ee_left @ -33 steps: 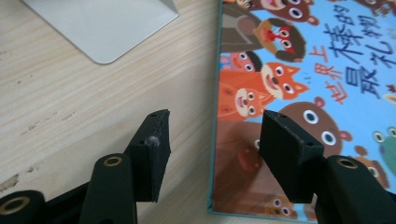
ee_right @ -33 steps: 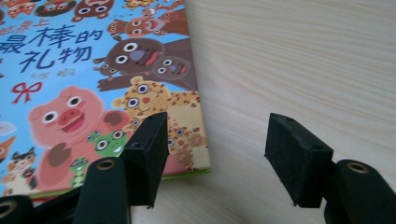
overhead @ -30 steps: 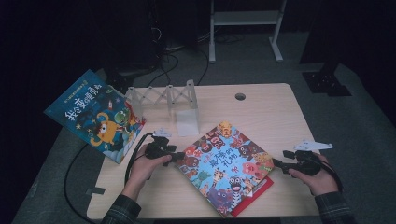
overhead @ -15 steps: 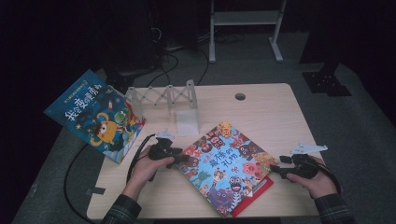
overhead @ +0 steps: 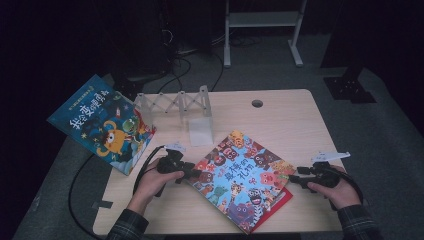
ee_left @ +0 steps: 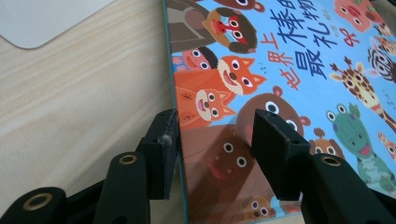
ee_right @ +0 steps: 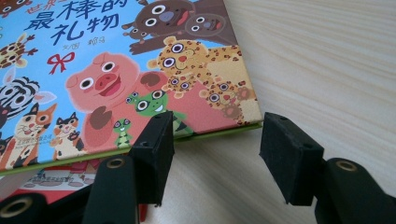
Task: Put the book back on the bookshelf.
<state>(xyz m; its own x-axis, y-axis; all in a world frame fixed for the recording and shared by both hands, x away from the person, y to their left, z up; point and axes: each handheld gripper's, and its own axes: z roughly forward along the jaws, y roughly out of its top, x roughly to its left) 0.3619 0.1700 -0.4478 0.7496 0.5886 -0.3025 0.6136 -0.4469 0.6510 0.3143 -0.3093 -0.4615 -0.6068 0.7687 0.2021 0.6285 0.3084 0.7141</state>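
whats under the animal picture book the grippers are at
A red book lies under the animal picture book, peeking out at its lower right edge; the rest of it and the table beneath are covered.

A pale wooden table [overhead: 280,120] stands on grey floor [overhead: 395,130] in a dark room.

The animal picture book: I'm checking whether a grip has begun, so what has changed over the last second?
Both tongs have just been closing. The left tongs straddle the animal picture book at its edge, not yet pressing. The right tongs have edged in towards its corner, open. The book, the blue book, the white rack and the table stayed put.
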